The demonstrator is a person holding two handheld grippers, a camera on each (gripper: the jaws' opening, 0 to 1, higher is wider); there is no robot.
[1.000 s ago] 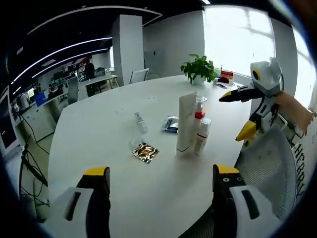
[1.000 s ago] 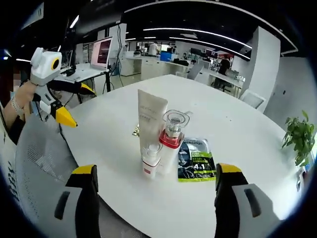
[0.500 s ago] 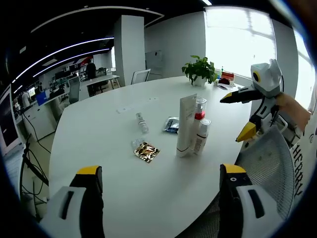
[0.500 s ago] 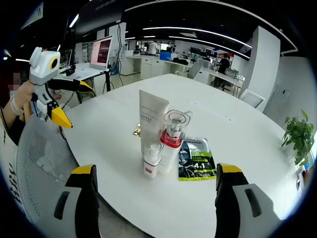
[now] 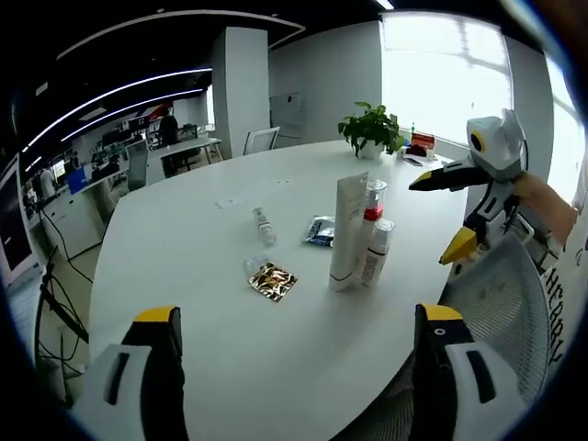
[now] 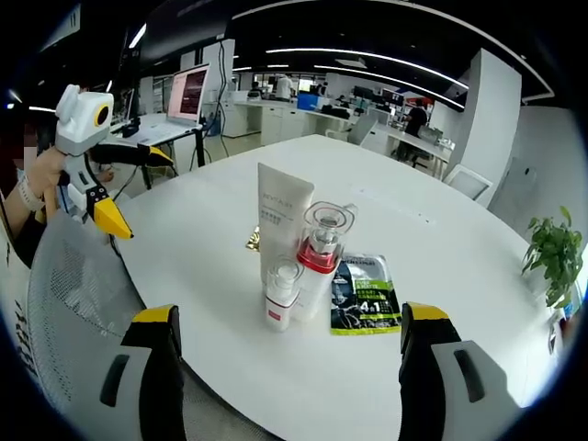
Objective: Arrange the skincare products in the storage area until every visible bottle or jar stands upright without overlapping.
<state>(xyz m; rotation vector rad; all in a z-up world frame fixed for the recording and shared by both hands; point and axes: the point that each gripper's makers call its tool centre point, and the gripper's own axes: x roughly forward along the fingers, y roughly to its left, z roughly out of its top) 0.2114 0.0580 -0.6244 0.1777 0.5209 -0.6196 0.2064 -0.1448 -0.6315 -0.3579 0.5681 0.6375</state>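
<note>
Holding nothing, the left gripper (image 5: 292, 326) has its jaws spread wide above the near edge of the white table (image 5: 184, 239); the right gripper (image 6: 289, 323) is likewise spread wide and empty, short of the table rim; each gripper also appears in the other's view, yellow tips parted, beside a mesh chair back (image 6: 73, 303).

Three products stand upright in a tight cluster: a tall white tube (image 6: 280, 216), a clear-capped bottle with a red collar (image 6: 317, 257) and a short white bottle with a red band (image 6: 280, 299); whether they touch cannot be told.

The left gripper view adds items hidden behind the cluster in the other: a small clear bottle (image 5: 264, 227) lying on its side, well apart from the cluster, and a gold foil packet (image 5: 272, 280) flat nearby; the right gripper view shows the dark sachet (image 6: 366, 296) flat just beside the cluster, its print legible; a potted plant (image 5: 370, 129) stands at the far edge.
</note>
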